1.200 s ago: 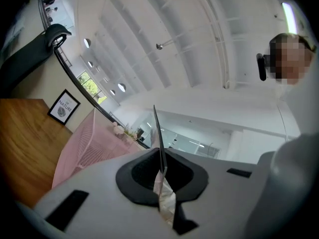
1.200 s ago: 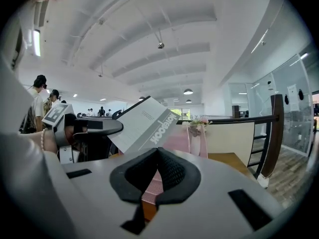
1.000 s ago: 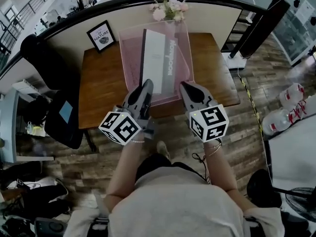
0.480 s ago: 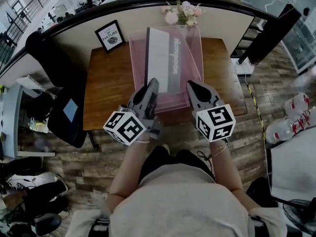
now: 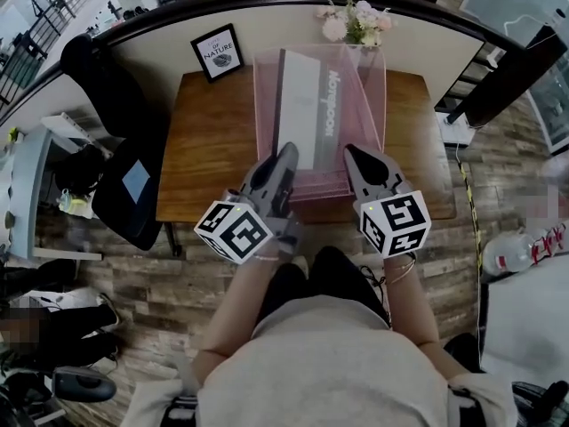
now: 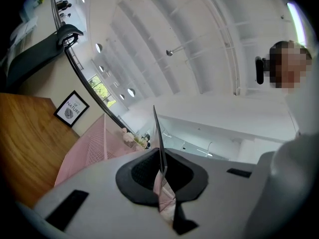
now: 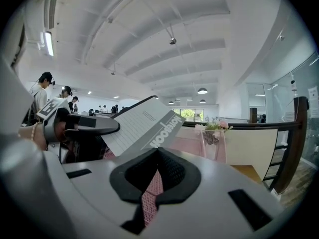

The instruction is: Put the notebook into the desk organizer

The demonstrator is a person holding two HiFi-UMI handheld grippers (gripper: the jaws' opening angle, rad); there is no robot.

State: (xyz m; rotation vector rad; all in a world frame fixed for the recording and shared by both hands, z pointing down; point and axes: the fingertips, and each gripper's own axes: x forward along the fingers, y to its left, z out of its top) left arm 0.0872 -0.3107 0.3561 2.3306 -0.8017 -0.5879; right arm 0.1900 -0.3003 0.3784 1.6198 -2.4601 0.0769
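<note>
While left gripper [image 5: 288, 152] is clamped on notebook [image 5: 302, 105] edge, right gripper [image 5: 356, 154] is closed on organizer [image 5: 267, 105] rim — 2 forearms reach forward, side by side.

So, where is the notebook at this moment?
Head view, centre: the notebook sits in the pink desk organizer on the wooden table, its near end at the left gripper.
</note>
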